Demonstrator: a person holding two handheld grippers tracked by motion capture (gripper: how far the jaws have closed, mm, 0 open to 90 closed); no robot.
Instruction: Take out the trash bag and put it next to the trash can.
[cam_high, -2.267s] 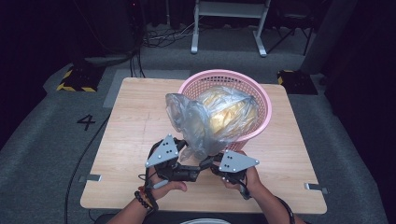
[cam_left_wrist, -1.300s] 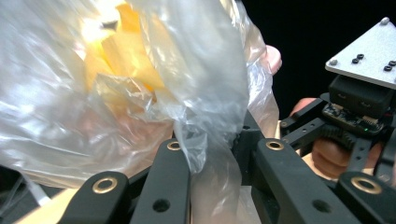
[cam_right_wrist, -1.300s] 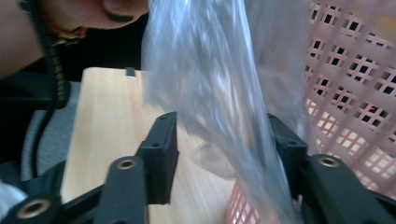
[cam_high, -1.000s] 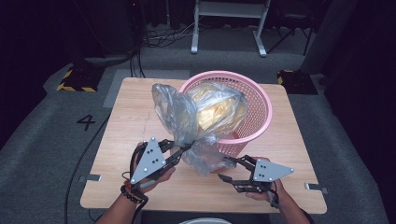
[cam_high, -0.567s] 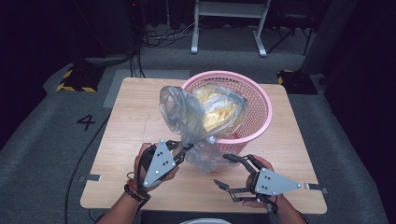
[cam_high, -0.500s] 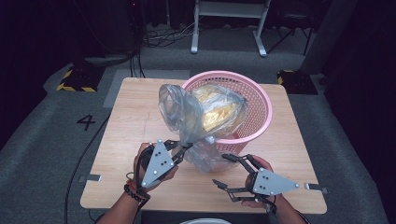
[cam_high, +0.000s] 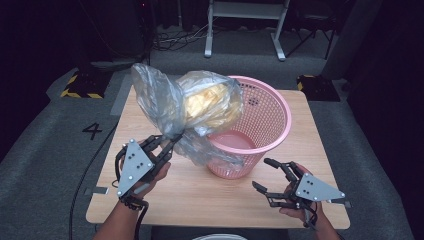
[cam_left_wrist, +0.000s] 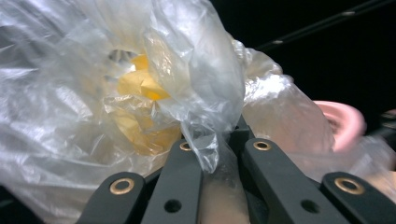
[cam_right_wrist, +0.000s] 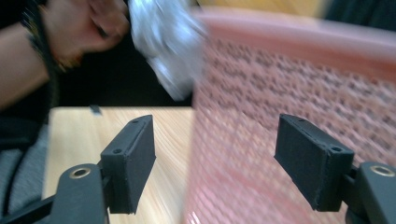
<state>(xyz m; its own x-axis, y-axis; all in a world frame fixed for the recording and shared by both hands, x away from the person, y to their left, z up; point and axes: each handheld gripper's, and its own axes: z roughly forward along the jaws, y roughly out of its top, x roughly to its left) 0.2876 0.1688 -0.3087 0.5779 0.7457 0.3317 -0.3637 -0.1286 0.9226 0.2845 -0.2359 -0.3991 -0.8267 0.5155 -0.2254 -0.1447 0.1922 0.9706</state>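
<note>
Plastic bag (cam_high: 190, 107) is pinched by left gripper (cam_high: 167, 145), half lifted out of pink basket (cam_high: 270, 120). Right gripper (cam_high: 272, 175) is spread, empty; basket should be steadied while bag is drawn clear.

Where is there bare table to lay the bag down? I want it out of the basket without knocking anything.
Bare wood lies along the near edge of the table, between the left gripper and right gripper. The far right corner beyond the pink basket is also free. It is crowded mid-table, where the plastic bag hangs against the basket.
</note>
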